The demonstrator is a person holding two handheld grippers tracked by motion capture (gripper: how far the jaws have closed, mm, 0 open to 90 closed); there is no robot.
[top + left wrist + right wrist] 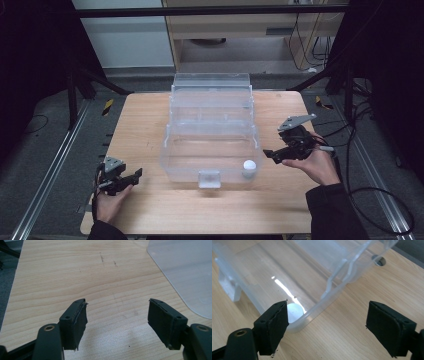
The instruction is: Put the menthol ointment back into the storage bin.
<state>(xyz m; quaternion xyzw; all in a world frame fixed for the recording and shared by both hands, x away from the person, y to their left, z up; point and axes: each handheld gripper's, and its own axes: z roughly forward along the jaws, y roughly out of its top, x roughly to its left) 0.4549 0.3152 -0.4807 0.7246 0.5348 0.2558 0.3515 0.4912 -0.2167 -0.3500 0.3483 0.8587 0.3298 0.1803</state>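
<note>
- Clear plastic makes up the open bin [210,150], which stands in the middle of the wooden worktop [150,215]; its raised lid [211,82] leans back at the far side.
- White and round, a small ball [249,165] lies inside the bin in its near right corner, touching the wall there.
- A clear latch tab [209,178] sticks out from the middle of the bin's near wall.
- In the right gripper view the ball [294,312] sits just behind the bin's rounded corner [317,312], partly hidden by one black finger pad [274,325].
- The right gripper [272,154], held in the person's right hand [315,167], hovers just beside the bin's right wall; its fingers are spread wide and hold nothing.
- The left gripper [135,176], in the left hand [107,202], sits near the worktop's near left edge, well apart from the bin; its fingers are likewise released and empty.
- In the left gripper view a corner of the bin [185,272] shows at the upper right, beyond bare wood.
</note>
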